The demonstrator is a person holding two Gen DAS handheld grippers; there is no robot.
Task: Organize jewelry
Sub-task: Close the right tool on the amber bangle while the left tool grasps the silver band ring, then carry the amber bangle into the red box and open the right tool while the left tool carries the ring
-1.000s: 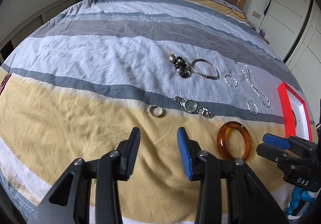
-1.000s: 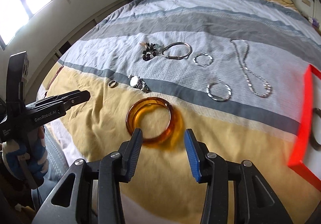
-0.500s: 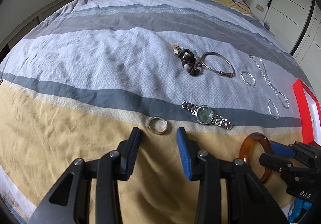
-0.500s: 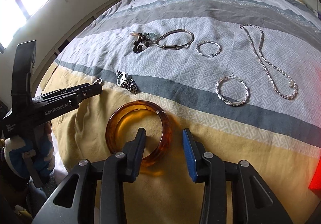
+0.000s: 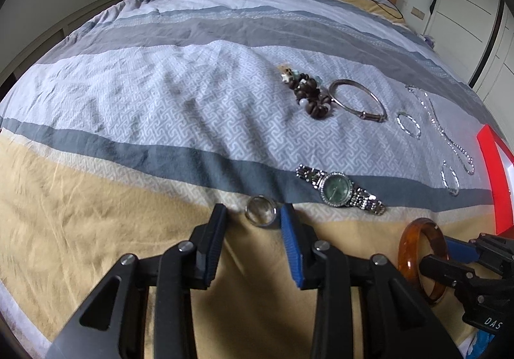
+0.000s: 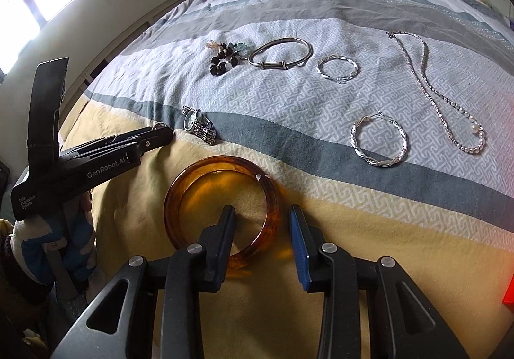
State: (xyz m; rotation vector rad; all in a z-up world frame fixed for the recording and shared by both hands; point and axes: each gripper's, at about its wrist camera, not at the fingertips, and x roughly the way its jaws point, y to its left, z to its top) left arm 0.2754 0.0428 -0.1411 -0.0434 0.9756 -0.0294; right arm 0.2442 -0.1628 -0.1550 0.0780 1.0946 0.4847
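Amber bangle (image 6: 221, 214) and silver ring (image 5: 261, 210) being grasped

Both tools are closing, pads not yet pressing: right tool (image 6: 261, 243) straddles the bangle's rim, left tool (image 5: 253, 230) brackets the ring beside the watch (image 5: 337, 190); next, clamp and lift.

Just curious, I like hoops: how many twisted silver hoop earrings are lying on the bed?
2. One twisted silver hoop earring lies beside the plain silver bangle; the other lies nearer, beside the necklace's pearl end. None seems hidden.
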